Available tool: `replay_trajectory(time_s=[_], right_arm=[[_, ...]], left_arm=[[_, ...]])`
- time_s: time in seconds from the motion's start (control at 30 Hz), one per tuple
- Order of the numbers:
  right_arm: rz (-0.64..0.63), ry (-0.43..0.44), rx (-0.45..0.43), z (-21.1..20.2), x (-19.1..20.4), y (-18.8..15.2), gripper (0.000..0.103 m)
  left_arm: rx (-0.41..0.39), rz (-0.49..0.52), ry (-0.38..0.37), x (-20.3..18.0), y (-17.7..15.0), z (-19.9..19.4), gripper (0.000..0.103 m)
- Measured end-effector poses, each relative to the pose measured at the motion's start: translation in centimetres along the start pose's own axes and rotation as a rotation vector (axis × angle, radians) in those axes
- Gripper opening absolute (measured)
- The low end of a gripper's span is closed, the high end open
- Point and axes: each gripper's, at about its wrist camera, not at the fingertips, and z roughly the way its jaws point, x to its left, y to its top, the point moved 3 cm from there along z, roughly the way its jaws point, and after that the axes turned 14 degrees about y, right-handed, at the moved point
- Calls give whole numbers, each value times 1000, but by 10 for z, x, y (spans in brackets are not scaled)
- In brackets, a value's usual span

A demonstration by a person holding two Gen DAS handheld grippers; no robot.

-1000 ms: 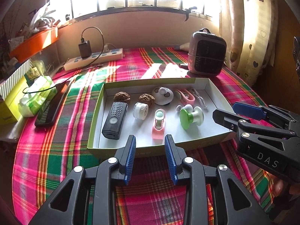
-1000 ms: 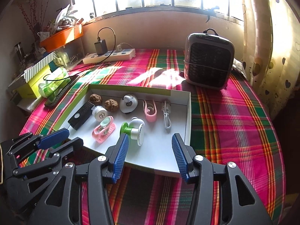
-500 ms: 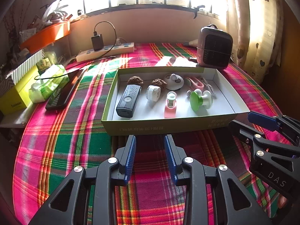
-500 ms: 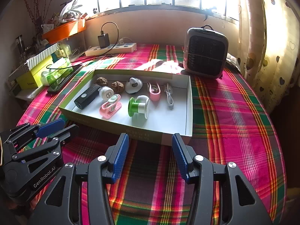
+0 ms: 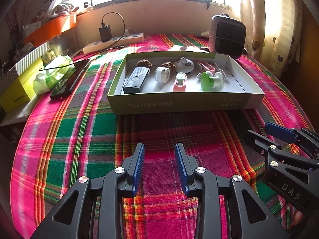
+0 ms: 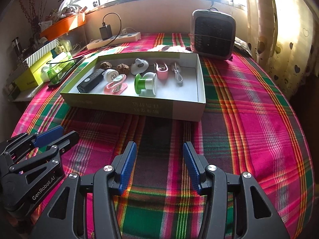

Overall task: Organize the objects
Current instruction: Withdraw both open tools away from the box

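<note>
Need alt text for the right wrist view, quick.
Open right gripper hovers empty over a plaid cloth, short of a shallow box of small items. Left gripper shows at lower left; a heater stands behind the box.

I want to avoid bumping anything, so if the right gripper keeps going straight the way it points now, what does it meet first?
Probably the bare plaid tablecloth: the right gripper is open, empty and angled down at the cloth short of the box. On a flatter path it would meet the box's near wall, but depth is hard to judge.

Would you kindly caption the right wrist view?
Open hand-held gripper above plaid cloth, before green cardboard tray of trinkets.
</note>
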Motion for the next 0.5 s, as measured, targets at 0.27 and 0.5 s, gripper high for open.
replay_trajectory(time_s=[0.27,0.5], right_arm=[[-7,-10,-1,-5,3,-15,52],[-35,-45,-11,-10,8,-26,52]], left_arm=[[-2,-4,1,-5,-12,-6,30],[-10,-34,4,-6,-19,-11,33]])
